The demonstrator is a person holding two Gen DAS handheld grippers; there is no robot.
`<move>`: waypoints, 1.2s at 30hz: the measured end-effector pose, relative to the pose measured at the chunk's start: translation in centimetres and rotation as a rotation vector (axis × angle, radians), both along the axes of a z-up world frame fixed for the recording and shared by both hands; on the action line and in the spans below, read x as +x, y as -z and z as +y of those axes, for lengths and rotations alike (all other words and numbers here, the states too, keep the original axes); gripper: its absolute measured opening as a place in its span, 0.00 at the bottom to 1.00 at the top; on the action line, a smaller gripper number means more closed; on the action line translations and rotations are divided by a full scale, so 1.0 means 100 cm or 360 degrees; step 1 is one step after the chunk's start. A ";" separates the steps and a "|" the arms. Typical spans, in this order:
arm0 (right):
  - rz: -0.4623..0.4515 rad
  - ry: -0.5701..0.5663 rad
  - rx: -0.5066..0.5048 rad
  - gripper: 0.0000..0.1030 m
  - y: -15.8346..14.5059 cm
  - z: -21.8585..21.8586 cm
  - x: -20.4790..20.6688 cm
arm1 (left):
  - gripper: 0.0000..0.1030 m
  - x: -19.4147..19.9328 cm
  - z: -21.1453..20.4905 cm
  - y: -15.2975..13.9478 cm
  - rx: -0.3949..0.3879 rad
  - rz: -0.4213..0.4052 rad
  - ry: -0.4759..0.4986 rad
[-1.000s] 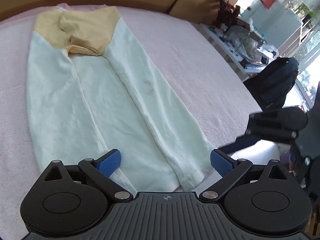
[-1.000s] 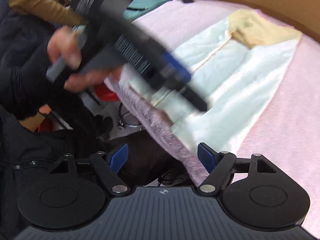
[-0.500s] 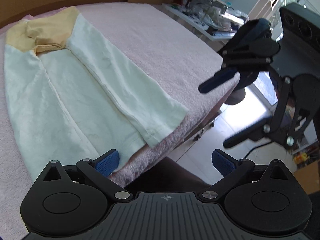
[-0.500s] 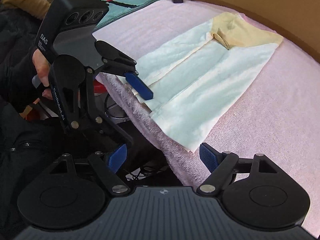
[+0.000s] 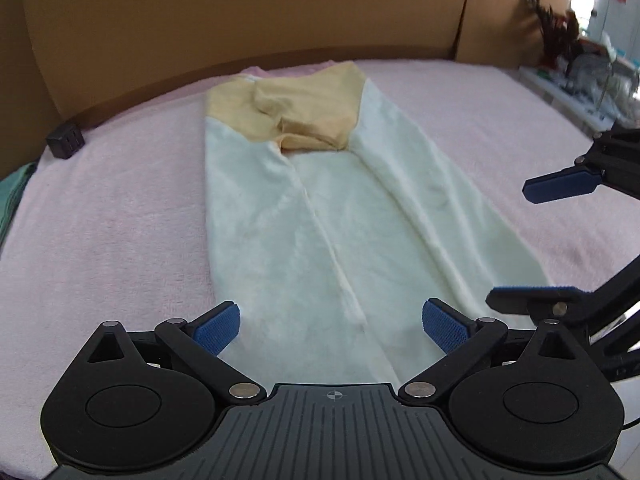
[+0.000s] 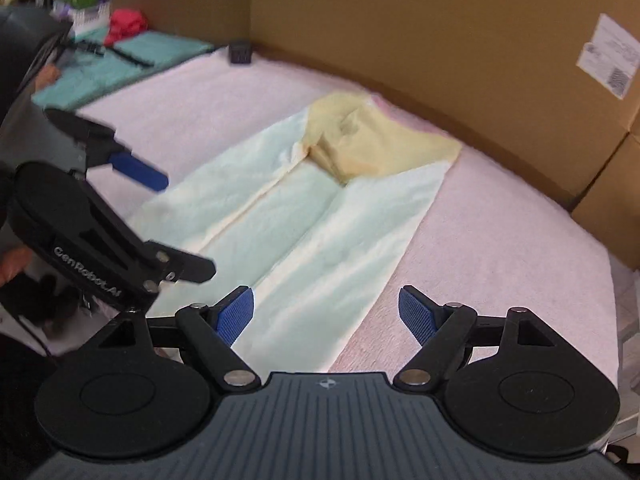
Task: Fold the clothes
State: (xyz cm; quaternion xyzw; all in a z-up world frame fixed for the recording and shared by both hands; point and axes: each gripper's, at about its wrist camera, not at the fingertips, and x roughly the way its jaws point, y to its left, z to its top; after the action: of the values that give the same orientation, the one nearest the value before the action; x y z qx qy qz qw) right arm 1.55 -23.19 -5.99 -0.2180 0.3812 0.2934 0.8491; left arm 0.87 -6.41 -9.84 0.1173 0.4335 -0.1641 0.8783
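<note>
- Left wrist view: left claw (image 5: 331, 322) released, nothing between pads, over near hem of pale garment (image 5: 320, 216) lying flat on pink towel (image 5: 112, 216); yellow top end far.
- Right wrist view: right claw (image 6: 326, 314) released, empty, above garment's near right corner.

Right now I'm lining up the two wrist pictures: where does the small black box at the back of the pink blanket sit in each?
Left wrist view: the small black box sits far left, at the blanket's back edge against the cardboard wall.
Right wrist view: the small black box sits upper left of centre, at the same back edge.
Shared landmark: the garment's yellow top part, near the cardboard wall.
</note>
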 end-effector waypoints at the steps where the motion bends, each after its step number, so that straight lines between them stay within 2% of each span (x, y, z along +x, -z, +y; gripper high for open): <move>1: 0.0028 -0.0036 -0.0041 0.80 0.007 0.004 -0.004 | 0.97 -0.006 -0.001 0.003 0.0025 -0.0024 0.0028; 2: 0.0055 -0.0070 -0.0083 0.80 0.013 0.007 -0.009 | 0.97 -0.012 -0.001 0.002 0.0043 -0.0056 0.0049; 3: 0.0012 -0.0075 -0.0101 0.80 0.013 0.007 -0.018 | 0.97 -0.018 0.000 0.001 0.0067 -0.0058 0.0082; 5: 0.0029 -0.0088 -0.0157 0.80 0.009 0.002 -0.028 | 0.97 -0.030 0.002 -0.004 0.0087 -0.0028 0.0162; 8: 0.0200 -0.0208 -0.0253 0.81 0.004 -0.006 -0.043 | 0.99 -0.048 0.007 -0.010 0.0127 -0.0012 0.0301; 9: 0.0222 -0.0234 -0.0278 0.81 0.003 -0.008 -0.047 | 0.99 -0.051 0.012 -0.013 0.0121 -0.0019 0.0299; 11: 0.0166 -0.0199 -0.0267 0.81 -0.006 -0.013 -0.052 | 0.99 -0.053 0.019 -0.020 0.0104 -0.0041 0.0274; 14: 0.0023 -0.0060 -0.0071 0.85 -0.025 -0.018 -0.039 | 0.99 -0.035 0.024 -0.029 0.0040 -0.0114 0.0099; 16: -0.0030 0.0020 0.0016 0.85 -0.024 -0.014 -0.024 | 0.99 -0.022 0.020 -0.024 0.0056 -0.0125 0.0041; 18: -0.0008 0.0082 0.0042 0.85 -0.013 -0.008 -0.009 | 0.99 -0.017 0.013 -0.012 0.0140 -0.0107 0.0044; 21: 0.0131 0.0036 -0.0007 0.83 0.009 0.000 -0.008 | 0.98 -0.031 0.015 -0.001 0.0155 -0.0093 0.0121; 22: 0.0106 0.0040 0.0001 0.84 0.009 -0.003 -0.014 | 0.98 -0.034 0.021 -0.003 0.0126 -0.0065 0.0139; 24: 0.0183 -0.0004 -0.0002 0.84 0.002 -0.013 -0.025 | 0.99 -0.038 0.039 -0.010 0.0009 -0.0001 0.0155; 27: 0.0290 -0.0016 0.0162 0.84 -0.013 -0.039 -0.034 | 0.99 -0.042 0.066 -0.020 -0.0168 0.0071 0.0160; 29: 0.0208 0.0001 0.0194 0.83 -0.021 -0.053 -0.038 | 0.99 -0.039 0.082 -0.024 -0.0194 0.0038 0.0106; 30: 0.0125 0.0022 0.0165 0.82 -0.023 -0.058 -0.039 | 0.99 -0.039 0.087 -0.025 -0.0152 -0.0015 0.0089; 32: 0.0006 0.0020 0.0117 0.77 -0.023 -0.064 -0.042 | 0.99 -0.044 0.087 -0.024 0.0027 -0.0169 0.0091; 34: -0.0055 -0.0040 0.0088 0.69 -0.020 -0.066 -0.044 | 0.99 -0.056 0.077 -0.018 0.0231 -0.0316 0.0221; 36: -0.0067 -0.0116 0.0047 0.64 -0.013 -0.063 -0.046 | 1.00 -0.069 0.067 -0.012 0.0357 -0.0391 0.0374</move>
State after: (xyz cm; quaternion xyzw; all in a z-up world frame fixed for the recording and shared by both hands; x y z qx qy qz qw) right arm -3.04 -29.45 -4.69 -0.2253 0.3506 0.3251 0.8489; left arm -6.06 0.33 -8.69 0.2833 0.3219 -0.2008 0.8808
